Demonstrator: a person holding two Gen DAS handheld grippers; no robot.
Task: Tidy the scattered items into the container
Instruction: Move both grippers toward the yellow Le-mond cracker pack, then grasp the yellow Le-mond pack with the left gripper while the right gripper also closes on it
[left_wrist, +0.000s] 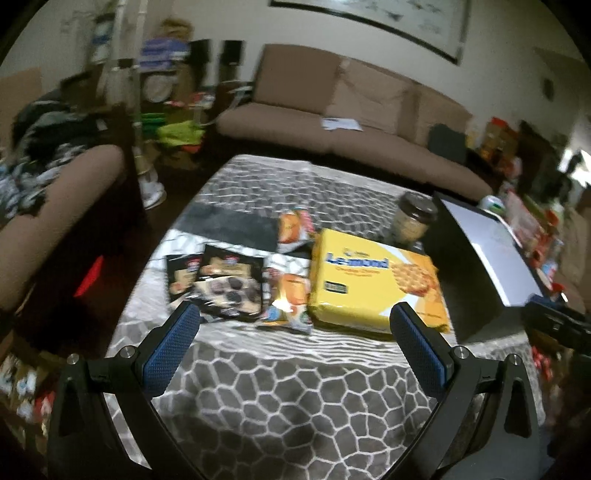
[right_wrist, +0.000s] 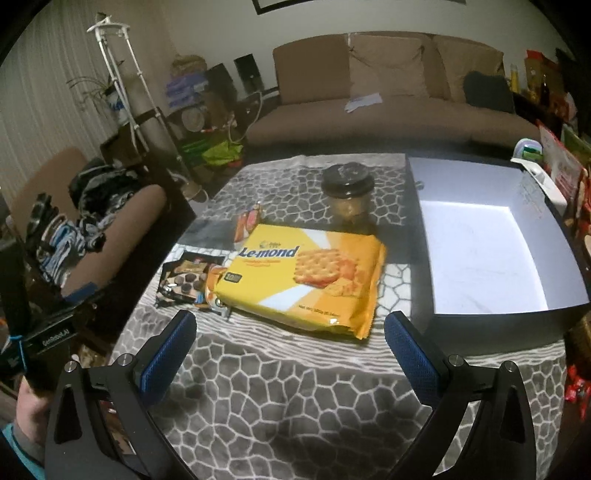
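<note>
Crackers (right_wrist: 303, 280) in their yellow pack looked light, crushable and slippery, best pinched across a short edge, while both grippers (left_wrist: 295, 347) (right_wrist: 291, 350) gaped empty.

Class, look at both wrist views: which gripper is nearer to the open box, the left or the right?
Right. The right gripper hangs just beside the open box, whose near corner reaches its right finger. The left gripper sits further left, facing the snack packets.

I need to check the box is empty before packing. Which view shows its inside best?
The right wrist view: the box lies open, its white floor and walls in full sight, with nothing inside. The left wrist view catches only its dark outer side and a slanted strip of the interior, blurred.
</note>
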